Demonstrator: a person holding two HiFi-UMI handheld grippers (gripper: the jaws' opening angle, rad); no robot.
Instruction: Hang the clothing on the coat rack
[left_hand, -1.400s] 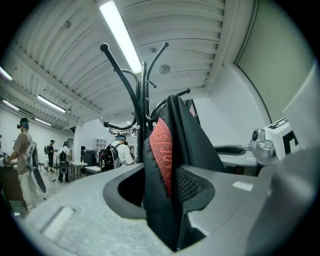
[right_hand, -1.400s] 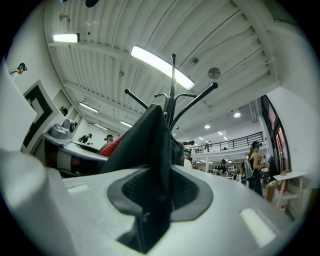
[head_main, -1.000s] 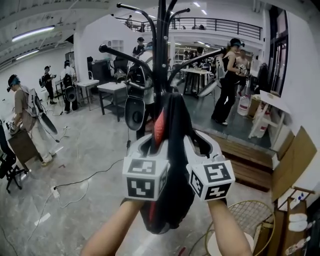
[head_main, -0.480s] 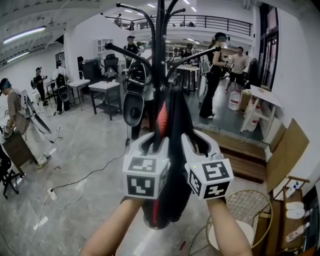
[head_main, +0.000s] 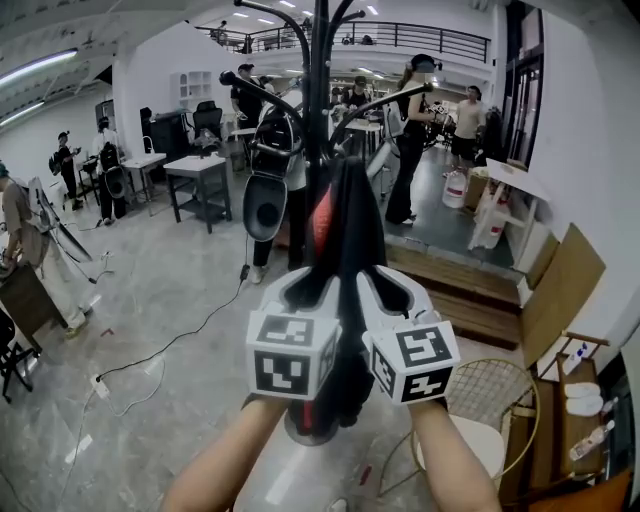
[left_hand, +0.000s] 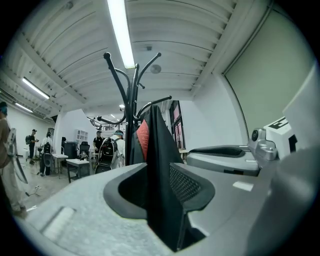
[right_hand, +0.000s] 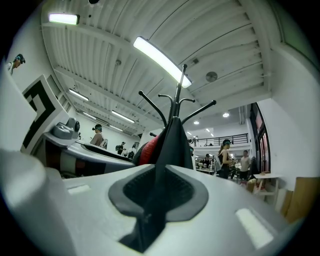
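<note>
A black garment with a red lining hangs in front of me, pinched between both grippers. My left gripper is shut on its left fold. Beside it, my right gripper is shut on the right fold. Directly behind the garment stands the black coat rack, its curved hooks spreading above the cloth. The garment's top sits close under a hook; whether it touches I cannot tell. Its lower end drapes between my forearms.
A round wire-frame chair stands at the lower right. A wooden step and boards lie to the right. Cables run over the floor at left. Several people and tables fill the room behind the rack.
The view has shifted so the rack sits a little closer and higher. Both grippers keep their hold, with the garment raised slightly toward the hooks.
</note>
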